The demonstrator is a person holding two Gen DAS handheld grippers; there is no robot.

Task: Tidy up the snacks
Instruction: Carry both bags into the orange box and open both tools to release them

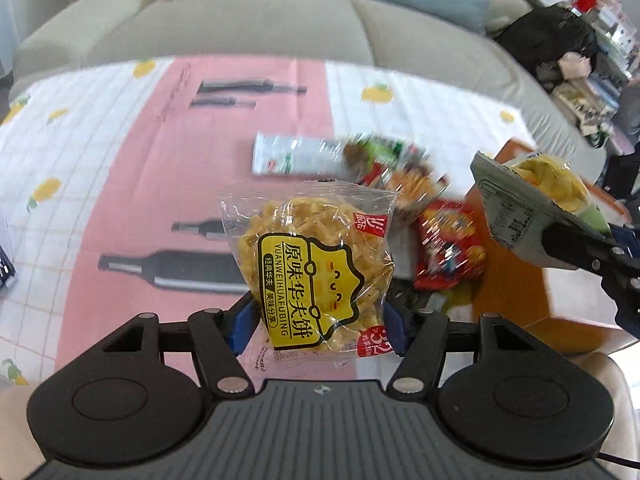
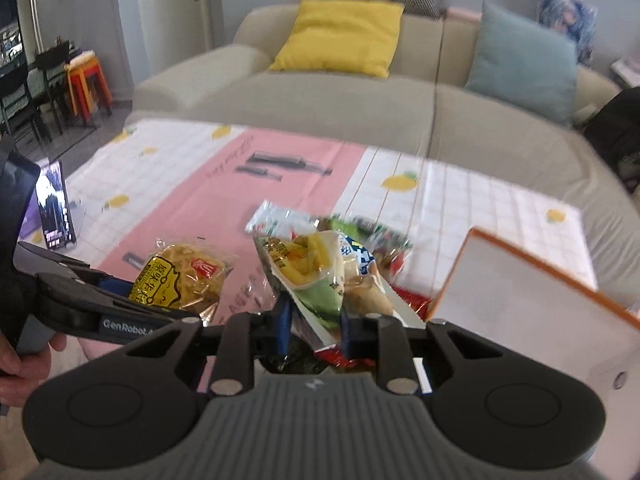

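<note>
Snacks in both grippers, each lifted clear of the cloth. Left gripper has its blue pads clamped on the lower half of a clear waffle-biscuit packet with a yellow label, held upright at centre of the left wrist view. From the right wrist view the same packet sits at 9 o'clock, the left gripper reaching in from the left edge.

Right gripper has jaws closed on the bottom edge of a green-and-white chips bag, tilted, yellow chips showing through its window. In the left wrist view that chips bag hangs at 3 o'clock, pinched by the right gripper.

Loose pile of snack packets on the tablecloth at 1 o'clock beyond the biscuit packet; red packet nearest, white pouch farthest left. Blurred, labels unreadable.

Orange-rimmed white box at 3 o'clock in the right wrist view, just beside the pile. Phone propped at 9 o'clock. Beige sofa behind at 12, with yellow cushion and blue cushion.
</note>
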